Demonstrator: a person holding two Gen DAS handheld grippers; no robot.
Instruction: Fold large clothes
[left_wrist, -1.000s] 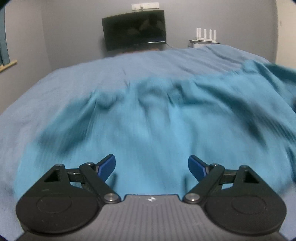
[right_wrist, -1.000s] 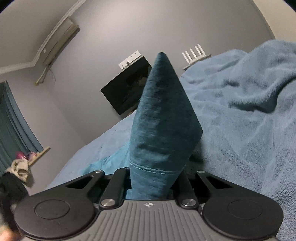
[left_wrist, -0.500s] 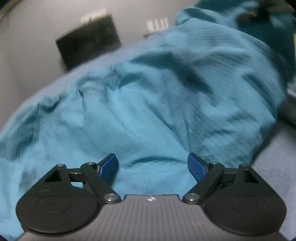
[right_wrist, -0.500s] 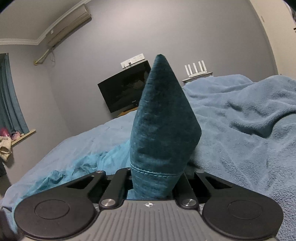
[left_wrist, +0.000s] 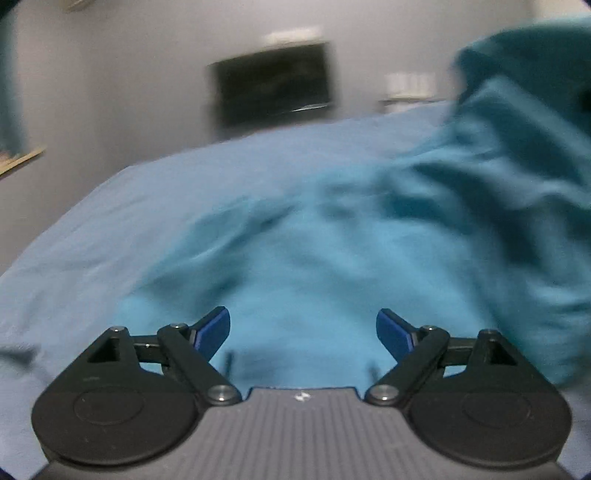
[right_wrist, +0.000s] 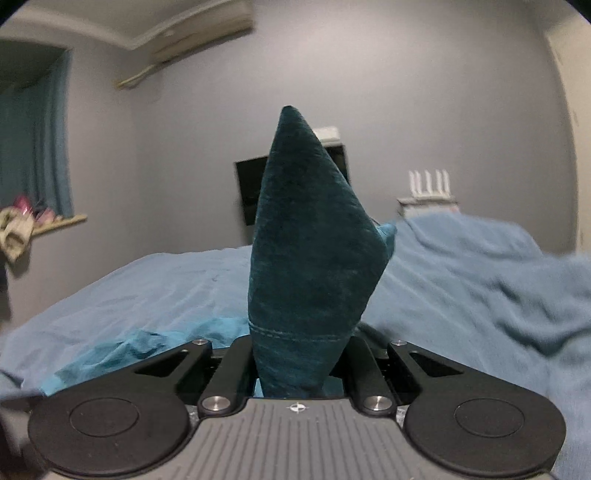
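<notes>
Presently I list: teal garment (left_wrist: 332, 258) spread on the bed (left_wrist: 129, 229), one hemmed corner (right_wrist: 306, 266) pinched in my right gripper (right_wrist: 295, 369) to carry the fold; left gripper (left_wrist: 303, 328) spread, empty, poised above the cloth.

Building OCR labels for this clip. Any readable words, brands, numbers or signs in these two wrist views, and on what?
None readable.
Left gripper: small white mark on its grey body, a symbol, no letters.
Right gripper: small crosshair mark on its body, no letters.
Wall screen: dark, blurred, no text visible.
Teal garment: stitched hem only, no label showing.
</notes>
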